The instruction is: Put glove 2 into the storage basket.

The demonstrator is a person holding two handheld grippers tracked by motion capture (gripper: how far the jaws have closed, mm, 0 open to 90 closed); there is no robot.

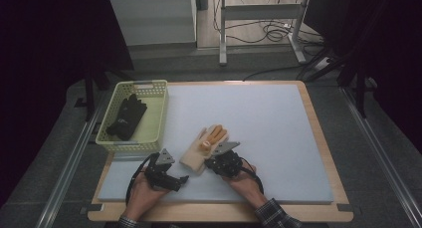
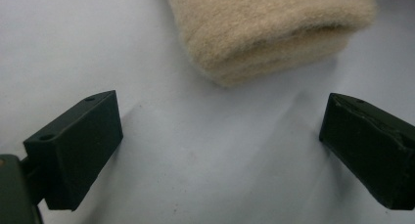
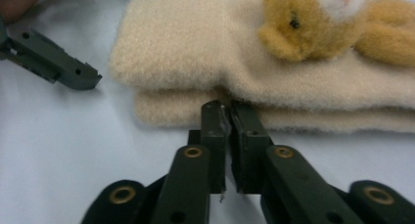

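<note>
High view: a small pale mark is showing on the black glove (image 1: 127,116), too small to be read, and no other writing is showing. The cream glove (image 1: 205,148), with orange-tan fingers and a small plush animal on its back, is lying on the pale mat (image 1: 278,133) that is covering the bench (image 1: 318,133), toward the near edge and a little left of its middle. The right tongs (image 1: 215,158) are sitting at the glove's cuff end, on its right side, with the tips against the fabric. The left tongs (image 1: 185,179) are resting on the mat just beside the cuff's near left corner, apart from it. A yellow-green basket (image 1: 158,113) is standing at the far left corner of the bench and is holding the black glove alone.

Left gripper view: the left tongs (image 2: 220,131) are standing wide, with bare mat between the jaws. The folded cream cuff (image 2: 274,33) is lying just ahead of them, untouched.

Right gripper view: the right tongs (image 3: 229,111) are standing narrow, nearly closed with a thin slit between the jaws, and I cannot tell whether any fabric is pinched. Their tips are meeting the lower edge of the layered cream cuff (image 3: 195,53). The plush animal (image 3: 313,28) is lying on top, to the right. One jaw of the left tongs (image 3: 54,62) is showing at the upper left, near the cuff's corner.
</note>
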